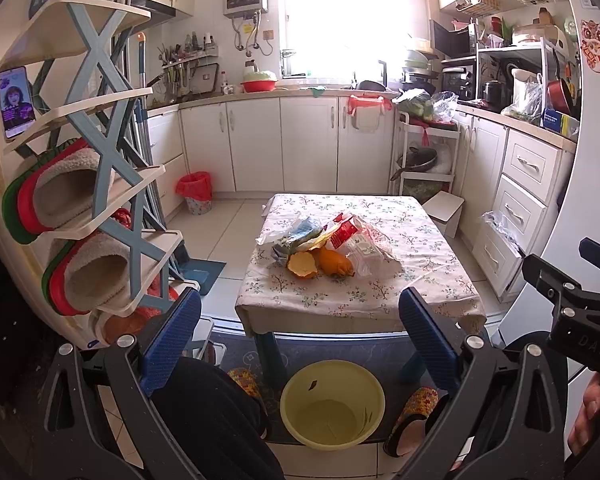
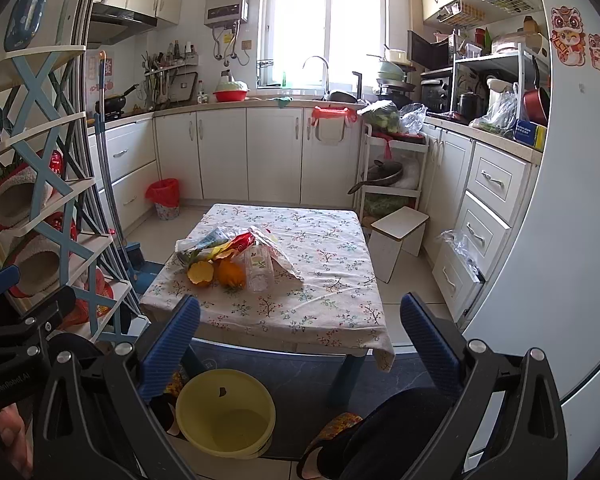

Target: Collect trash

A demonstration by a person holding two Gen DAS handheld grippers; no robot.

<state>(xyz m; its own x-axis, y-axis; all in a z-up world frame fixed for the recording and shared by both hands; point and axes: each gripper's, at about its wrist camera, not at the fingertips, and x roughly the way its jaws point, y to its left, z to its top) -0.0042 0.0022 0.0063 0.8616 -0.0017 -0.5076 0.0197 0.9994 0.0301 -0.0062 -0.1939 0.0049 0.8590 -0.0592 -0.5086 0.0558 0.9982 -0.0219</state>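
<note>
Above the yellow basin, both pairs of blue fingers stand spread as wide as they go, with nothing between them: the left gripper and the right gripper side by side, tipped down toward the floor. The basin sits on a dark mat between the person's slippered feet, a small dark scrap lying on its inner wall. Just beyond the basin stands the low surface with a flowered cloth, and the trash lies in a heap on it, well clear of the fingers: orange peels, a clear bottle, crumpled wrappers and plastic bags. Farther past the basin, by the white cabinets, stands a small bin with a red liner.
</note>
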